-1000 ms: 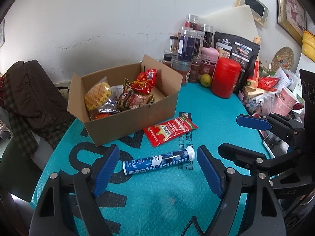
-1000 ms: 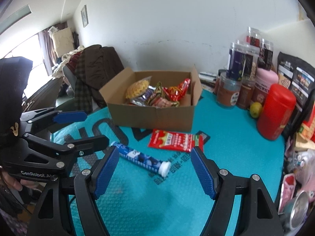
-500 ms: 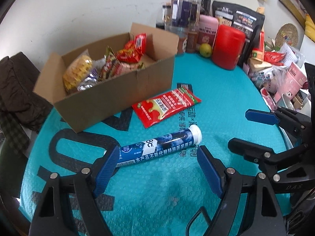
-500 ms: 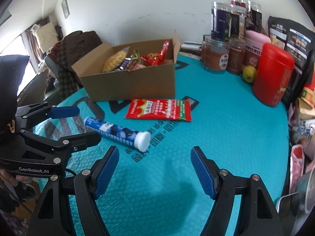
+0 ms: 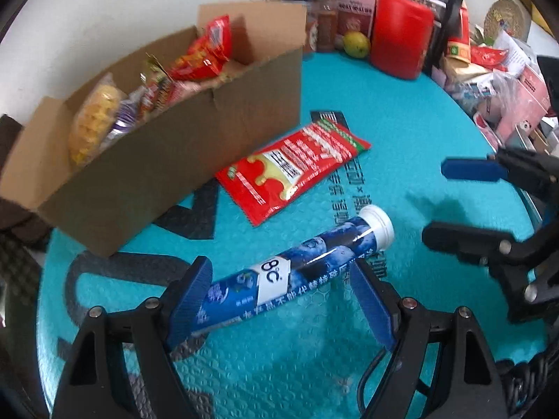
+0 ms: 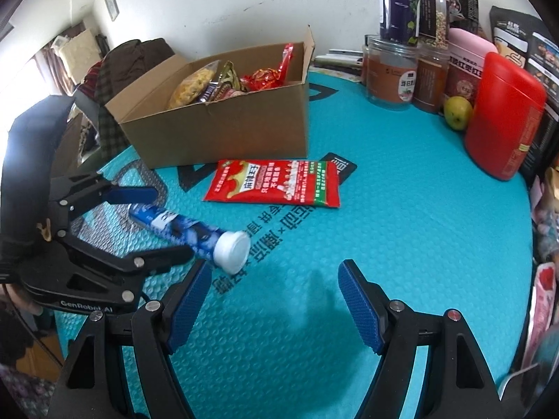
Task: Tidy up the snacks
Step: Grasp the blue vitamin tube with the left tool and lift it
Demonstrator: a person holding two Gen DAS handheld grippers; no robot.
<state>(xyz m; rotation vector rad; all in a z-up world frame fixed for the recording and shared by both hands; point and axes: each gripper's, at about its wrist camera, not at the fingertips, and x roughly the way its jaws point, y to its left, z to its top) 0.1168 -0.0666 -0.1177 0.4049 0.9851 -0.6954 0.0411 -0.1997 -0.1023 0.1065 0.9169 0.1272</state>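
Observation:
A blue tablet tube (image 5: 297, 272) with a white cap lies on the teal mat; it also shows in the right wrist view (image 6: 188, 234). My left gripper (image 5: 279, 296) is open and low over the mat, its jaws on either side of the tube's lower half. A flat red snack packet (image 5: 293, 171) lies just beyond the tube, next to an open cardboard box (image 5: 174, 139) that holds several snack bags. My right gripper (image 6: 272, 303) is open and empty, to the right of the tube's cap. The packet (image 6: 276, 183) and box (image 6: 223, 125) show there too.
A red canister (image 6: 503, 115), a green fruit (image 6: 457, 111), several jars (image 6: 391, 70) and dark bags stand at the back right. Loose packets and pink boxes (image 5: 520, 101) crowd the table's right edge. A chair with dark clothes (image 6: 132, 59) stands beyond the left edge.
My left gripper has moved forward and down, so the tube now lies between its jaws. My right gripper has also moved lower and closer to the tube's cap. Both stay open.

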